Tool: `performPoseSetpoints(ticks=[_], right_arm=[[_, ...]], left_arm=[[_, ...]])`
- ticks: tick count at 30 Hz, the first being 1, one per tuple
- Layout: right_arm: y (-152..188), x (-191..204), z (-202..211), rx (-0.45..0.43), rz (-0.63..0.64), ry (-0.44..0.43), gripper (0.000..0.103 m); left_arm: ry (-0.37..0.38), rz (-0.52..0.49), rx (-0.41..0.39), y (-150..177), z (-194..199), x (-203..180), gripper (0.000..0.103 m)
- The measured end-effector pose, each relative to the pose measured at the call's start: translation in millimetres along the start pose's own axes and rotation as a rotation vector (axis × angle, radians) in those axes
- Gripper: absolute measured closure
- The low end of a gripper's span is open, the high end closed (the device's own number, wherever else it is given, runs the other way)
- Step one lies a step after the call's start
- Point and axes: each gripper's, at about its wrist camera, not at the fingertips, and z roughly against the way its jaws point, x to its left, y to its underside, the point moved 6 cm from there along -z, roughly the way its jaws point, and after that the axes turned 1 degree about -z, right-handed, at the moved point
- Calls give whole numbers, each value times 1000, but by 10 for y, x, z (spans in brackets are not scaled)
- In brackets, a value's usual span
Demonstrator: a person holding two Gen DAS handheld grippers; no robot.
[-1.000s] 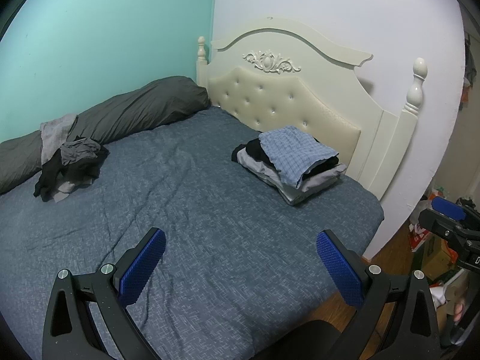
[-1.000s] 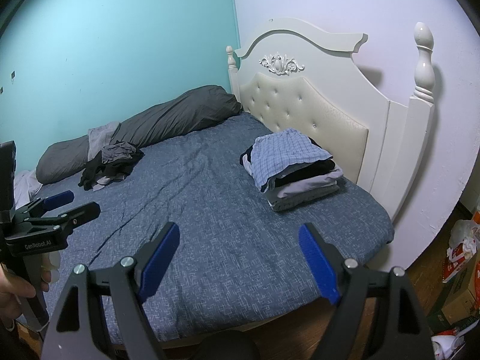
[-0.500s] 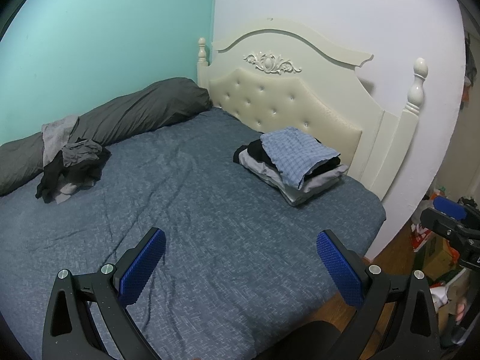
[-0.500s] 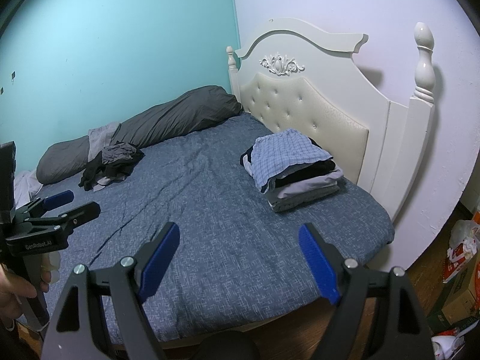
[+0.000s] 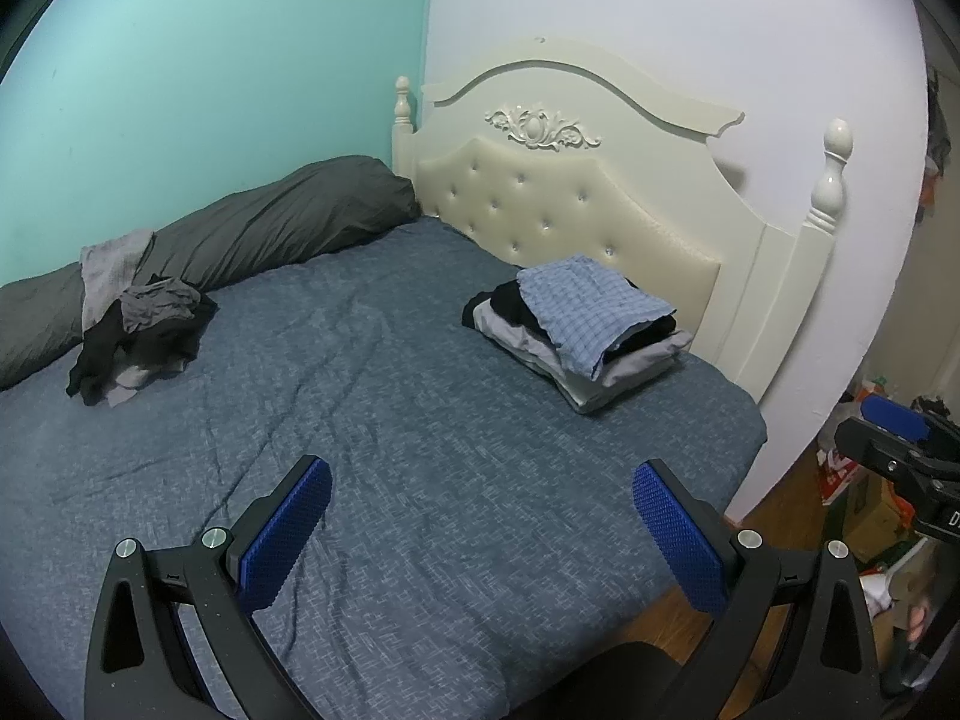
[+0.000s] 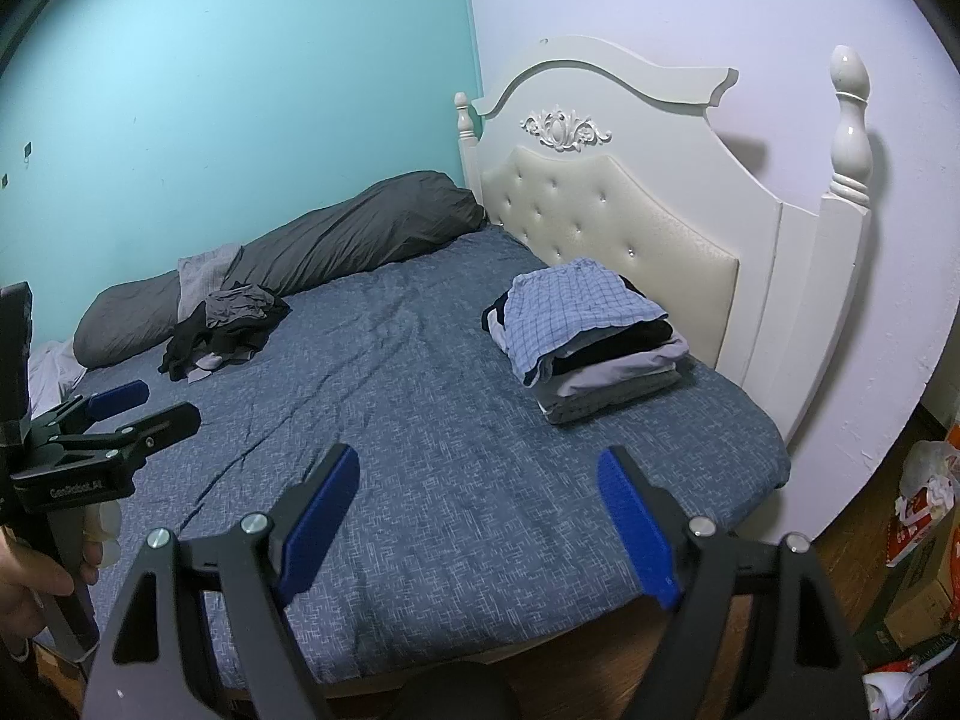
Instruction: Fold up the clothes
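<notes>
Here, the left gripper [image 5: 480,516] with blue textured pads is hanging wide open over the bed's blue-grey speckled sheet [image 5: 420,480], gripping nothing. The right gripper [image 6: 480,498] is likewise gaping wide and empty. Only the right wrist view is showing the person's hand [image 6: 24,588] holding the left gripper's handle, and a pale cloth beyond the dark grey rolled duvet [image 6: 336,240]. Only the left wrist view is catching the right gripper from the side. The folded stack of clothes [image 5: 576,330], topped by a blue checked garment, is lying just beside the cream tufted headboard [image 5: 570,204]. The unfolded pile of black and grey clothes [image 5: 144,336] is lying well apart from that headboard, against the duvet. Turquoise and white walls are meeting behind the headboard.
</notes>
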Motion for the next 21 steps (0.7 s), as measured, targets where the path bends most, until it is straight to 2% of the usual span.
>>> performPoseSetpoints(ticks=[21], right_arm=[[3, -13, -1, -1, 0, -3, 20]], left_arm=[[1, -6, -9, -17, 37, -34, 0]])
